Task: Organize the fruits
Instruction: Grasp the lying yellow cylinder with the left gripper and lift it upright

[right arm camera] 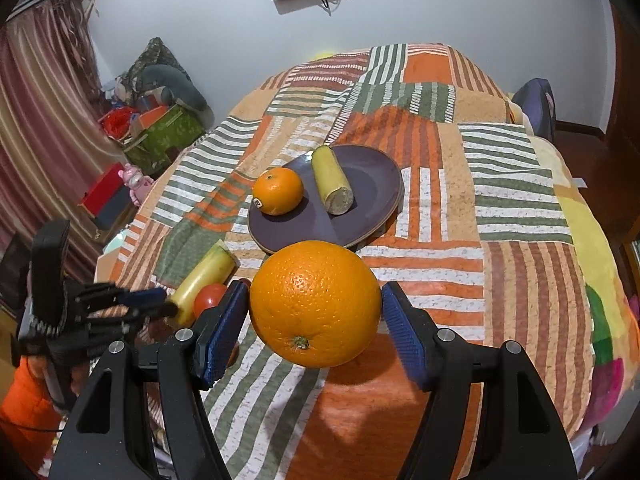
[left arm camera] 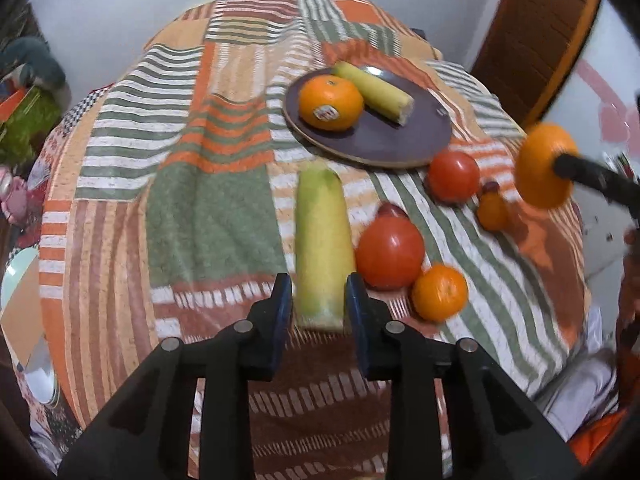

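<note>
A dark purple plate (left arm camera: 400,140) (right arm camera: 372,184) on the patchwork cloth holds an orange with a sticker (left arm camera: 331,103) (right arm camera: 278,191) and a yellow-green banana piece (left arm camera: 378,90) (right arm camera: 331,180). My right gripper (right arm camera: 316,312) is shut on a large orange (right arm camera: 316,304) (left arm camera: 546,166), held above the cloth near the plate. My left gripper (left arm camera: 319,300) is open, its pads either side of the near end of a second banana piece (left arm camera: 323,248) (right arm camera: 204,276) lying on the cloth. Beside it lie two red tomatoes (left arm camera: 390,252) (left arm camera: 454,176), a small orange (left arm camera: 440,292) and a tiny orange fruit (left arm camera: 494,210).
The patchwork cloth (left arm camera: 192,200) covers a bed-like surface that drops off at the left and right. Boxes and toys (right arm camera: 160,128) sit on the floor at left, with a curtain (right arm camera: 36,140). A wooden door (left arm camera: 532,40) stands at the right.
</note>
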{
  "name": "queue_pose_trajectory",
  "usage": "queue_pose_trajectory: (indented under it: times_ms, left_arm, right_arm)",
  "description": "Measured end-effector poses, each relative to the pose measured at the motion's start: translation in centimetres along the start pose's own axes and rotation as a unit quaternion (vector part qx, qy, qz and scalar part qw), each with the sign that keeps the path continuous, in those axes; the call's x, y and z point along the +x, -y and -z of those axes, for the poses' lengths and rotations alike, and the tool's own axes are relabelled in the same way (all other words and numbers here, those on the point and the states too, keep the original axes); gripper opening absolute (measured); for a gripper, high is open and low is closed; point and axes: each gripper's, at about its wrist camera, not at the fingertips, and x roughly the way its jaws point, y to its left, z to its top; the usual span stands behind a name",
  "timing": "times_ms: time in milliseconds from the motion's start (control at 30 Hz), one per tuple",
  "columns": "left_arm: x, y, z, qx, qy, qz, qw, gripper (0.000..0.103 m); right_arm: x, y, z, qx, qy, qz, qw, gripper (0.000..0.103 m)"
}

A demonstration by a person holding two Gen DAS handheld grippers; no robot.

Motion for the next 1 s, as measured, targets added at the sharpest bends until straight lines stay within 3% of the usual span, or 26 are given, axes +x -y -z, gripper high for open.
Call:
queue_pose_trajectory:
  times_ms: [300,467,600,867,1000]
  left_arm:
    - [2.8,1.0,-4.5,0.023,-0.027,-0.006,0.9993,0.029]
    - [4.7,0.9,-5.4,0.022,-0.046,-0.019,0.9985,0.032]
    - [6.0,0.5,-5.3,0.015,-0.068,-0.005,0.9976,0.037]
    - [6.0,0.0,-5.7,-0.004,-0.065,0.001,0.9979,0.038]
    - [3.8,0.4,-6.5,0.003,-0.028,-0.014,0.9995,0.038]
  right_arm:
    - [0.1,1.3,-0.2,0.008,0.003,-0.007,1.0,0.066]
    - [0.2,1.7,-0.5,0.004,0.005,-0.004,1.0,0.066]
    - [0.7,2.0,-1.0,0.003,0.004,-0.003,1.0,0.065]
    - [1.8,2.6,-1.6,0.006,-0.002,-0.006,1.0,0.065]
    - [1.8,2.8,-2.1,0.005,0.002,-0.001,1.0,0.065]
